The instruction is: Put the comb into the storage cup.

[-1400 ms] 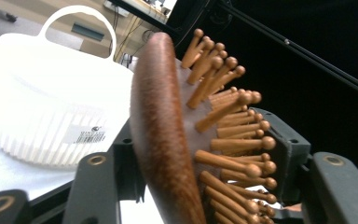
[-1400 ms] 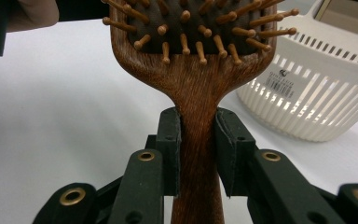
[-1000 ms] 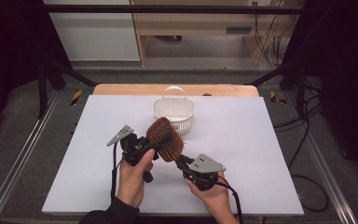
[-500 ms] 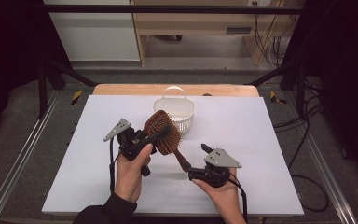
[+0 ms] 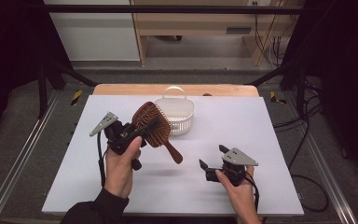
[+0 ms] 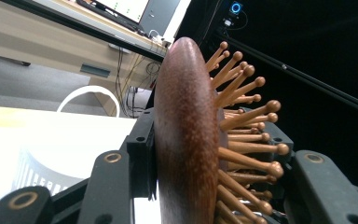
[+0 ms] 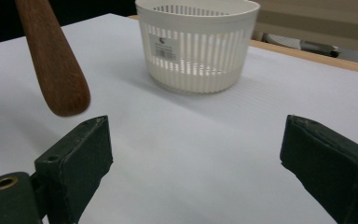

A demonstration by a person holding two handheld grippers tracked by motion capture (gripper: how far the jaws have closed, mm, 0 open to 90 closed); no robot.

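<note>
Wooden hairbrush [image 5: 153, 125] sits clamped by its head in the left hand-held gripper [image 5: 129, 135], raised above the surface [image 5: 270, 140]. Its handle slants down toward the right hand-held gripper [image 5: 210, 157], whose jaws stand apart, empty. Behind the brush head stands the white basket [image 5: 181, 114], nearer the left hand.

The high view looks from above the person's side, forward and down, and it takes in the whole white rectangular table [image 5: 261, 140] from some distance. The left gripper view sits very close behind the dark brown wooden hairbrush with round-tipped pins [image 6: 191, 140] and faces along the jaws, slightly upward, toward the far side of the room. The right gripper view is low, near the table surface [image 7: 191, 154], and faces forward across it. All three views share the white slotted plastic basket [image 5: 179, 114] [image 6: 42, 172] [image 7: 198, 46] and the hairbrush [image 5: 154, 128] [image 7: 51, 56].
</note>
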